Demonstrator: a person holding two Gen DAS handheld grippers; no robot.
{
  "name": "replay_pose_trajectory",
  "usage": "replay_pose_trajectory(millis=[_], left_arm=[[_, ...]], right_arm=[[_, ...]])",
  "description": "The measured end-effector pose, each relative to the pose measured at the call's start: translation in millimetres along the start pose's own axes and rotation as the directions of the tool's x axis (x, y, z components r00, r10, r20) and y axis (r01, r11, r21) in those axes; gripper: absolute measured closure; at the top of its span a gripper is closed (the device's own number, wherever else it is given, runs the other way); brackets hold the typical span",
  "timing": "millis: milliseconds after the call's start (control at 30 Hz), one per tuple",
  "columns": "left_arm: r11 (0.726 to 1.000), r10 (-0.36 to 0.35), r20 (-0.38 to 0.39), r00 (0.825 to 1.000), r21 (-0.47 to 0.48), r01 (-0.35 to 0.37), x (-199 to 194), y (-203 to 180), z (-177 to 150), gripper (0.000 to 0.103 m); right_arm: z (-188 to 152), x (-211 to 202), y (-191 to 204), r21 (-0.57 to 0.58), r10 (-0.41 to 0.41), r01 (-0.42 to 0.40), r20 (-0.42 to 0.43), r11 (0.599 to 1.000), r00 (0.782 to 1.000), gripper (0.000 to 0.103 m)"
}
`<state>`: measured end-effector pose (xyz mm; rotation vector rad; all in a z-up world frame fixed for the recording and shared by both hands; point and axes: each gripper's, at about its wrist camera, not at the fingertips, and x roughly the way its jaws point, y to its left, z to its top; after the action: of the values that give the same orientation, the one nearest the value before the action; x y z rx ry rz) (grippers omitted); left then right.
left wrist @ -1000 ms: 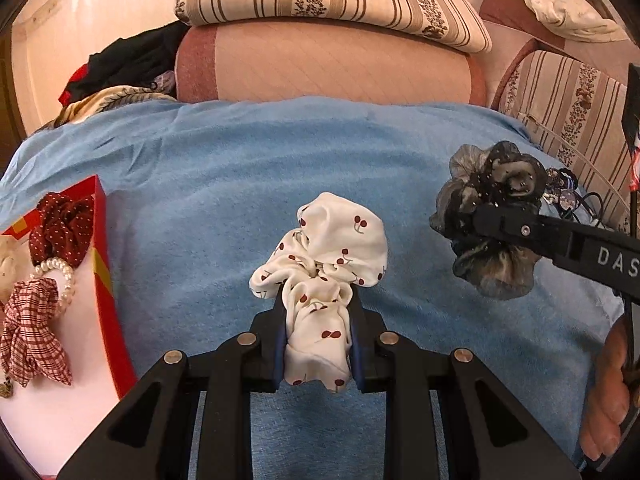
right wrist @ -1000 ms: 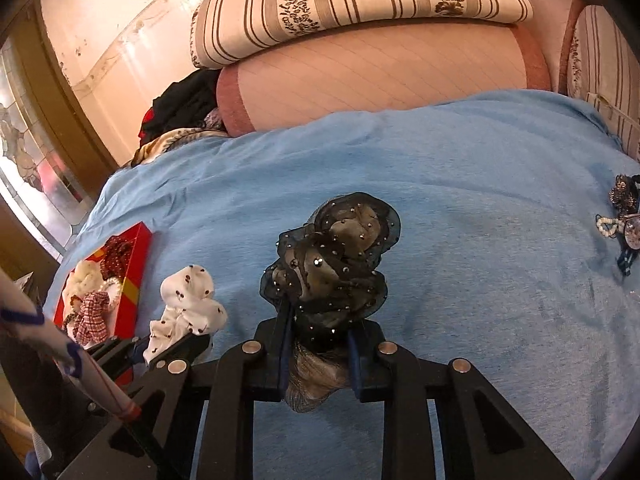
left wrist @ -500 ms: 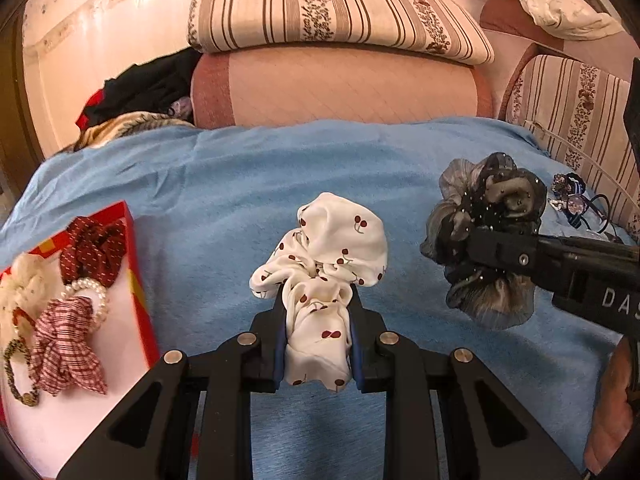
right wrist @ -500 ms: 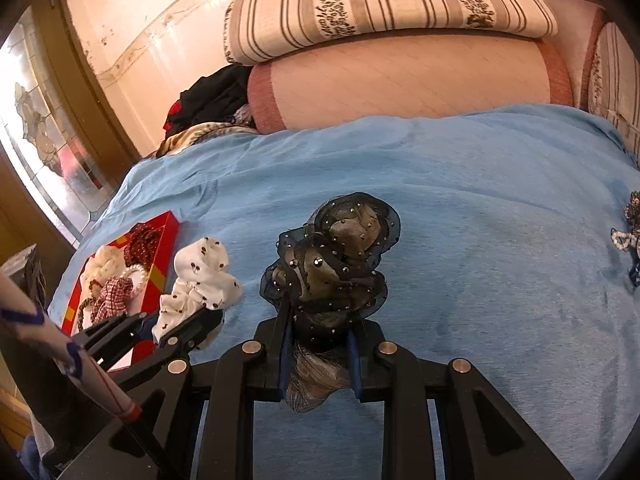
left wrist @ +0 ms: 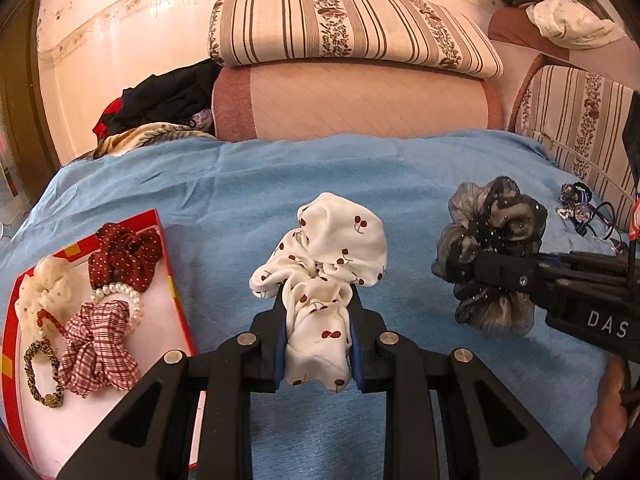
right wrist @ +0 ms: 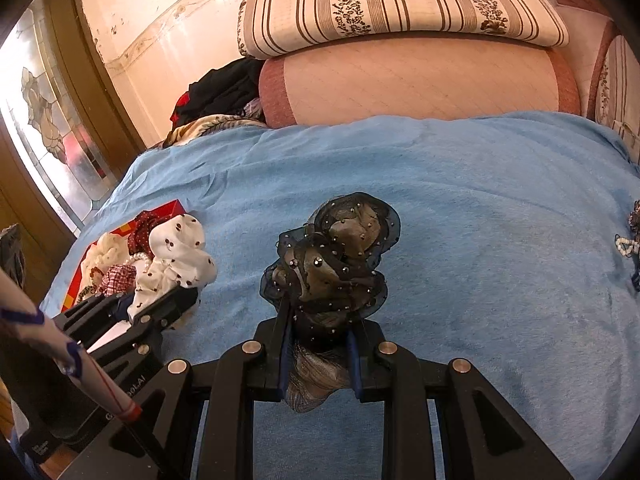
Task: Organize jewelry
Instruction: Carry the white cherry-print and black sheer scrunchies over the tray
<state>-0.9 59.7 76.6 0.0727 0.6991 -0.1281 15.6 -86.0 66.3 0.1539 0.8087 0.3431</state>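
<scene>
My left gripper [left wrist: 319, 300] is shut on a white scrunchie with red cherries [left wrist: 332, 248], held above the blue bedspread [left wrist: 240, 184]. To its left lies a red-rimmed tray [left wrist: 176, 292] that holds a dark red dotted scrunchie [left wrist: 126, 258], a plaid scrunchie [left wrist: 98, 350], a cream one, a pearl band and a leopard hair tie. My right gripper [right wrist: 320, 312] is shut on a dark beaded mesh scrunchie [right wrist: 336, 260]. From the right wrist view the left gripper [right wrist: 160, 300] with the cherry scrunchie [right wrist: 180, 256] stands beside the tray [right wrist: 168, 208].
More jewelry and hair ties [left wrist: 580, 210] lie at the bedspread's right edge, and also show [right wrist: 630, 236] at the right. Striped pillows [left wrist: 340, 28] and a pink bolster [left wrist: 352, 100] line the back. Dark clothes [left wrist: 160, 100] are piled at the back left. A hand [left wrist: 608, 412] shows at lower right.
Both grippers drifted left towards the tray, each still gripping its scrunchie. More of the tray now shows in the left wrist view, and the view has tilted up.
</scene>
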Motion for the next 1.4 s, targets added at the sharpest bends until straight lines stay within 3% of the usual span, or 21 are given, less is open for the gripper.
replay_pose_trajectory(millis=[300,733,867,1067,1200,1267,1400], left_arm=[[0.999,0.032,0.055,0.998,-0.007,-0.031,-31,18,-4,0.079],[0.982,0.133,0.109,0.985,-0.146,-0.117,-108,101,-20,0.079],[0.963,0.182,0.087,0.979,-0.218,-0.159,-128,144,-38,0.079],[0.890,0.291,0.028,0.956,-0.375,-0.259,-145,221,-67,0.079],[0.856,0.310,0.003,0.951,-0.436,-0.278,-147,248,-78,0.079],[0.851,0.308,-0.004,0.951,-0.447,-0.277,-147,252,-80,0.079],[0.867,0.283,-0.031,0.959,-0.420,-0.270,-135,244,-80,0.079]], right_arm=[[-9,-23,31,-0.010,0.025,-0.025,0.047,1.000,0.999,0.079],[-25,-38,99,-0.003,0.142,-0.142,0.036,0.990,0.989,0.079],[-20,-43,125,-0.032,0.181,-0.180,0.039,0.983,0.983,0.078],[-11,-58,159,-0.083,0.232,-0.226,0.069,0.971,0.970,0.077],[-7,-60,179,-0.108,0.263,-0.255,0.071,0.961,0.962,0.077],[-7,-57,186,-0.113,0.278,-0.270,0.061,0.956,0.959,0.076],[-10,-36,201,-0.118,0.298,-0.294,0.012,0.948,0.955,0.076]])
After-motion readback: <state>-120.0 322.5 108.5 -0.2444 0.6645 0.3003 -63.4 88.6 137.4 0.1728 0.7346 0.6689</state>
